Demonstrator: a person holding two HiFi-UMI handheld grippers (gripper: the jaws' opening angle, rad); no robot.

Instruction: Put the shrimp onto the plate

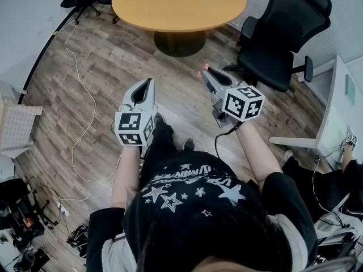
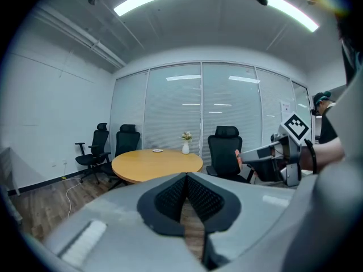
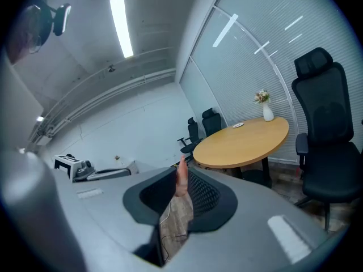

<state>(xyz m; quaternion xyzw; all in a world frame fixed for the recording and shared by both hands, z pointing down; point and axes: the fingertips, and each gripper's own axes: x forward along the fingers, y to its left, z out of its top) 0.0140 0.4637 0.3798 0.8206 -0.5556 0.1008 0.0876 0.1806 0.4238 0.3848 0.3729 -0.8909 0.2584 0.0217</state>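
We are standing on the wooden floor with the round table ahead of us at 12 o'clock, well apart from both grippers. A black office chair is sitting at about 2 o'clock, beside the table.

We are holding the left gripper with its jaws pressed together at the tips and nothing between them; it is pointing toward 12 o'clock. We are holding the right gripper angled toward 11 o'clock, and its jaws are clamping the shrimp.

The plate is lying on the far part of the tabletop, just beside a small white vase. In the right gripper view it is showing at roughly 1 o'clock from the jaws, well apart from them. In the left gripper view, the same plate is appearing at about 11 o'clock.

The shrimp is standing with its long axis running along the jaws, its pink end poking out past the tips. We are judging that the coming move turns on this: the loaded right gripper is the one to carry, the plate lies up and across the table from it, and we are needing to step closer before reaching over the near edge.
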